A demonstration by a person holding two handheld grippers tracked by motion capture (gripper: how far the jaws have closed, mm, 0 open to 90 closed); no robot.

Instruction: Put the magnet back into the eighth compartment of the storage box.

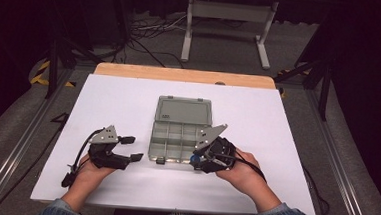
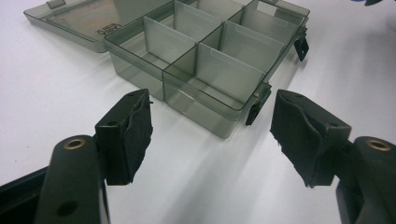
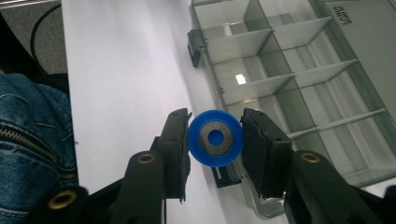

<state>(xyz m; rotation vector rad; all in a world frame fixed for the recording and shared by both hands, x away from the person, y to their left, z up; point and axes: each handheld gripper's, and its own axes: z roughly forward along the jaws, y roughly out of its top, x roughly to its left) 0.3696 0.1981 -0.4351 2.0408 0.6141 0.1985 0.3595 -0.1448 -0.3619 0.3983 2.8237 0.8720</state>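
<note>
On the left of the white desk (image 1: 129, 98) my left tool (image 1: 132, 149) rests with its jaws spread and nothing between them, pointed at the near corner of the organizer box (image 1: 169, 141). That one smoky box lies open mid-desk, lid (image 1: 184, 110) flat behind it; I count eight compartments, all looking bare. To the right, my right tool (image 3: 215, 138) is clenched on a single blue wheel (image 3: 215, 138), held just above the box's front edge. I judge this the carrying step; next I must centre over a compartment and let go.
</note>
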